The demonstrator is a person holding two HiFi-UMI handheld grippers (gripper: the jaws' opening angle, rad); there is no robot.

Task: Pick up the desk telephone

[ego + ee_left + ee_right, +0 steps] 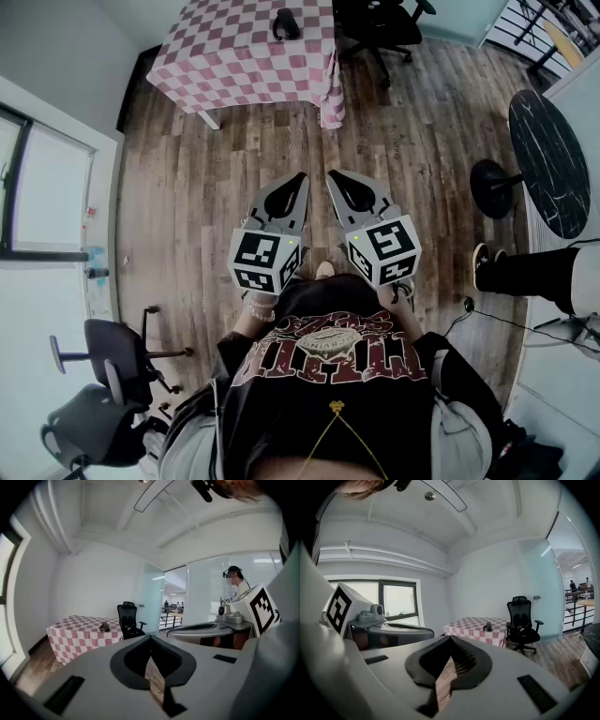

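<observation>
The desk telephone (286,23) is a small dark object on a table with a red-and-white checked cloth (234,56) at the far end of the room. It also shows small and distant in the left gripper view (104,627) and the right gripper view (488,626). My left gripper (298,176) and right gripper (333,174) are held side by side in front of my body, over the wooden floor and well short of the table. Both pairs of jaws meet at their tips with nothing between them (150,637) (451,638).
A black office chair (380,28) stands right of the checked table. A round black table (553,159) and another person's leg and shoe (525,272) are at the right. More office chairs (103,394) sit at lower left, by a window. A person (236,585) stands beyond the glass partition.
</observation>
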